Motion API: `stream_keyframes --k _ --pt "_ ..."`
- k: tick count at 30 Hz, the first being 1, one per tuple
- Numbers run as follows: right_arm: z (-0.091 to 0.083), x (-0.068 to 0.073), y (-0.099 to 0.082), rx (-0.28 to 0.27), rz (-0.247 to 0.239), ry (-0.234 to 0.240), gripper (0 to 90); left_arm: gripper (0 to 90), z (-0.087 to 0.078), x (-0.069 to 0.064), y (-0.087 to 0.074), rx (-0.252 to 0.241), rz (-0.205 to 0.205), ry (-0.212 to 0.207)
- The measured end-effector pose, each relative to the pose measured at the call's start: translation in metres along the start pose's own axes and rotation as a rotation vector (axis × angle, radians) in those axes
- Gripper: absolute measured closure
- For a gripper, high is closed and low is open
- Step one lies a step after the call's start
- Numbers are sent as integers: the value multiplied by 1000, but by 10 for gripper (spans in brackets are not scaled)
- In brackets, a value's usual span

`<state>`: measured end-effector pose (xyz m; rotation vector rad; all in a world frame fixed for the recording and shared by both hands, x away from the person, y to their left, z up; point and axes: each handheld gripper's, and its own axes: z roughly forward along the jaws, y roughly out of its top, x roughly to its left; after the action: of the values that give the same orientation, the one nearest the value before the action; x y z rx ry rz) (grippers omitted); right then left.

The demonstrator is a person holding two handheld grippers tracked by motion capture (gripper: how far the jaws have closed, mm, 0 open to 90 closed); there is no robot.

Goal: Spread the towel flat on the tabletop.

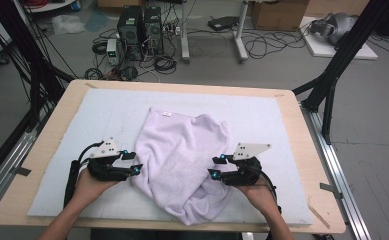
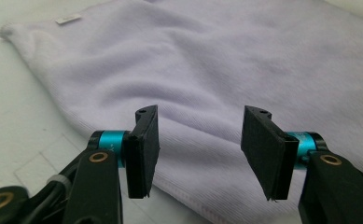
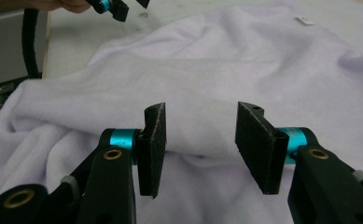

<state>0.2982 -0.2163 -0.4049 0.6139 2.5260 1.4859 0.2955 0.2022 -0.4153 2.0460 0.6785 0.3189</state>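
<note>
A pale lilac towel (image 1: 182, 155) lies rumpled on the white mat, with a small white label (image 1: 166, 114) near its far edge. At the towel's left edge my left gripper (image 1: 133, 163) stands open, its pads apart over the hem (image 2: 188, 200) and nothing pinched between them. My right gripper (image 1: 215, 166) is open at the towel's right side, facing a raised fold (image 3: 202, 140) without pressing on it. The towel (image 2: 207, 70) spreads out ahead in the left gripper view. The towel (image 3: 207, 65) also lies ahead in the right gripper view, where the left gripper (image 3: 123, 7) appears at the top.
The white mat (image 1: 262, 120) covers a wooden table (image 1: 312, 165). Black frame posts stand at both sides. On the floor behind are computer towers (image 1: 139, 30), tangled cables and a cardboard box (image 1: 279, 15).
</note>
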Motion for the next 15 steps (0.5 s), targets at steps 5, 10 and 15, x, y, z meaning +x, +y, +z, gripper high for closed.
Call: stream_keyframes --k 5,10,15 --pt "6 7 -11 21 8 21 508 471 1 -7 -8 25 3 -39" --pt "14 12 -15 43 -3 31 498 501 6 -13 -15 51 21 -51" --pt "22 18 -19 59 -4 28 509 529 10 -15 -19 103 59 -35"
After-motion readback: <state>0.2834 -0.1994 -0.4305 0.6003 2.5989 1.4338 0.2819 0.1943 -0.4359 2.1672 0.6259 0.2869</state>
